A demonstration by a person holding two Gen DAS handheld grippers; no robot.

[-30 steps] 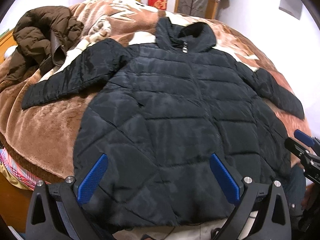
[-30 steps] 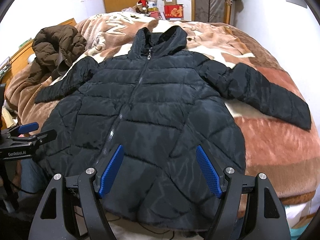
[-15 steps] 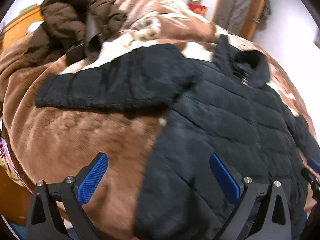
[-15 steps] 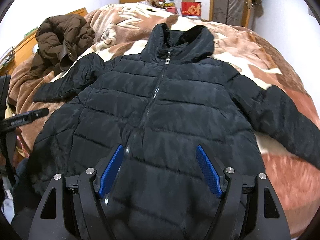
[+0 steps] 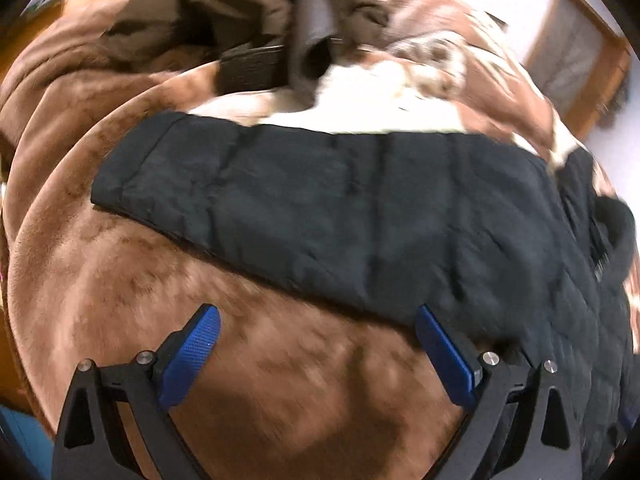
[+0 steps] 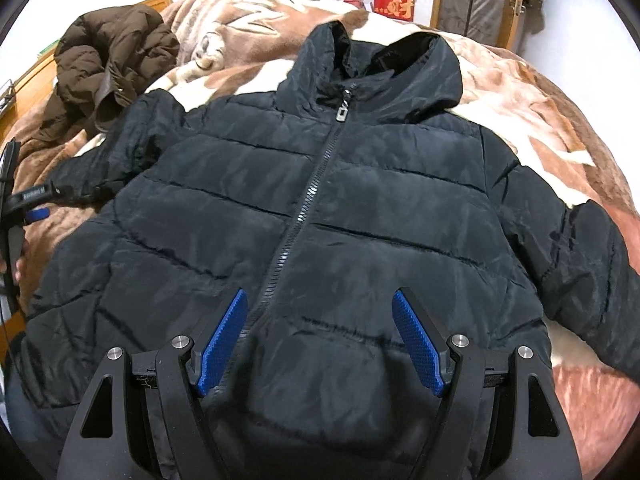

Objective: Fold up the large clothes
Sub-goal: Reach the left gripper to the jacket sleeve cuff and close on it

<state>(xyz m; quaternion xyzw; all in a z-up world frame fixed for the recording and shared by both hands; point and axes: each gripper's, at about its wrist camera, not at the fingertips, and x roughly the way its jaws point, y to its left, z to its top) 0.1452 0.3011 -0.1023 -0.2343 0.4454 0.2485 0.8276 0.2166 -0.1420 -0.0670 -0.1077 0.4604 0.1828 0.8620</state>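
Within the last second the left hand-held gripper (image 5: 316,344) has swung off the coat (image 6: 320,208), spread zipped and unfolded on the bed (image 6: 540,92), toward its sleeve (image 5: 320,200), both hand-held grippers released and empty, the right (image 6: 320,336) over the hem; likely a sleeve fold first.

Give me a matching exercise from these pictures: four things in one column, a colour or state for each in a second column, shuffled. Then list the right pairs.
Things:
1. puffer jacket
2. brown coat
3. red box
4. left gripper

States:
A. heaped in a crumpled pile on the blanket
B. open, above the jacket's spread sleeve
C. standing past the far end of the bed
D. black, zipped up, lying flat and face up

Pairs: 1-D, 2-A, 3-C, 4-B
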